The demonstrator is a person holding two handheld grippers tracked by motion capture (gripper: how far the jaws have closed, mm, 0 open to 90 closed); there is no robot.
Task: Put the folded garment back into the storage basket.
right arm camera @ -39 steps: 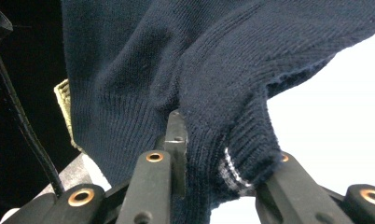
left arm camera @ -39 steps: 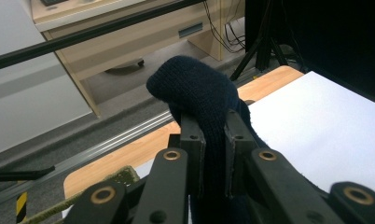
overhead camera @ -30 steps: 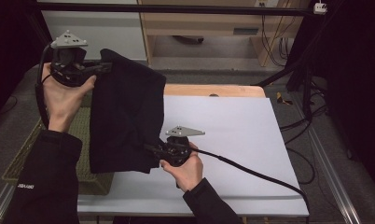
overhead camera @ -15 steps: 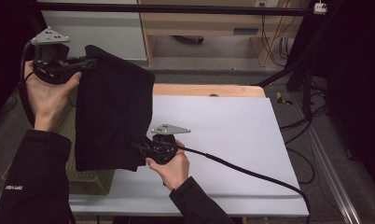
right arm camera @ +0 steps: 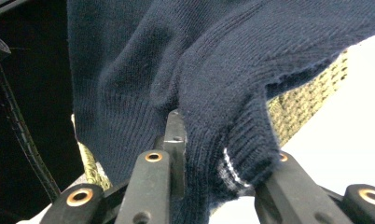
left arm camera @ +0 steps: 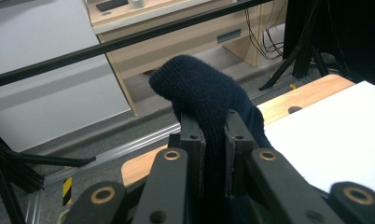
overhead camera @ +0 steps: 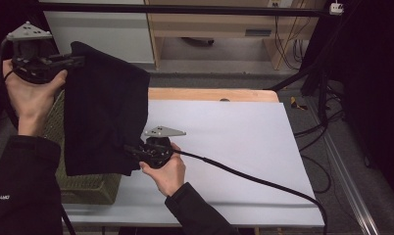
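A: From the high view, what's up?

B: The left gripper (overhead camera: 70, 61) is raised at the far left and pinches the top edge of a dark knit garment (overhead camera: 104, 117). The right gripper (overhead camera: 131, 151) clamps its lower corner near the table's (overhead camera: 234, 147) front left. The cloth hangs stretched between them, above a green basket (overhead camera: 89, 188) at the table's left end.

A: And the left gripper view?

B: The jaws are closed on a fold of the garment (left arm camera: 202, 93), which bunches up above the left gripper (left arm camera: 213, 140). The white table (left arm camera: 344, 135) lies to the right, a wooden edge beyond it.

A: The right gripper view?

B: The right gripper (right arm camera: 218, 135) grips the garment's (right arm camera: 185, 70) ribbed hem, a thin pale stripe showing by one jaw. The basket's (right arm camera: 307, 105) weave peeks out behind the cloth.
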